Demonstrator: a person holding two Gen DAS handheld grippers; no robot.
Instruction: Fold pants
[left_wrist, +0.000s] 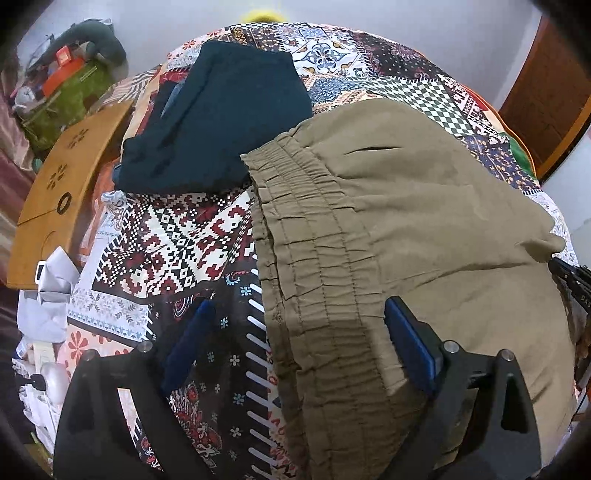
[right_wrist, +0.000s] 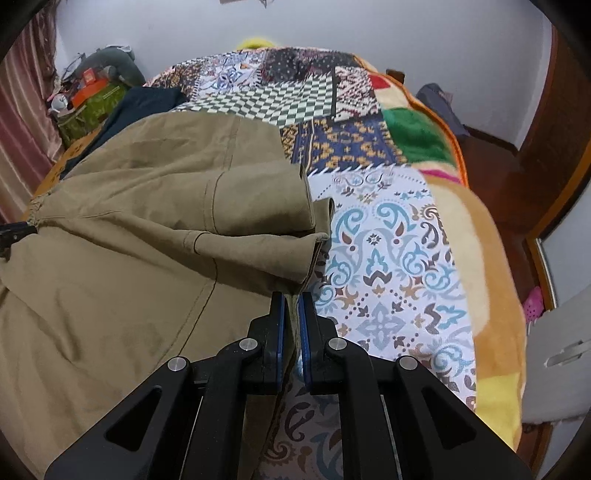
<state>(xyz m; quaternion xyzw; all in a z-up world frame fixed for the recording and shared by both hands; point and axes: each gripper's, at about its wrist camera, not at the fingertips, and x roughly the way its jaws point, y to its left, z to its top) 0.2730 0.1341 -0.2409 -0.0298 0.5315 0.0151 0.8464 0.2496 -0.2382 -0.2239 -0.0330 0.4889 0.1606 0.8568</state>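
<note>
Left gripper (left_wrist: 299, 325) spread wide, angled down astride the gathered elastic waistband of soft khaki pants (left_wrist: 406, 206) lying on the patchwork quilt (left_wrist: 177, 243), right gripper (right_wrist: 291, 314) pinched tight on their stitched hem edge, dark folded garment (left_wrist: 218, 110) beyond.

The pants (left_wrist: 406, 229) lie spread on the bedspread (left_wrist: 177, 236), their waistband toward the left gripper (left_wrist: 295, 325), whose parted fingers straddle that band, and their leg ends toward the right gripper (right_wrist: 291, 299), which pinches the cloth edge. A folded garment (left_wrist: 218, 118) rests behind the waistband, touching it. Off the bed's left side stands a small table (left_wrist: 62, 192), with a cluttered heap (left_wrist: 66, 81) farther back.
</note>
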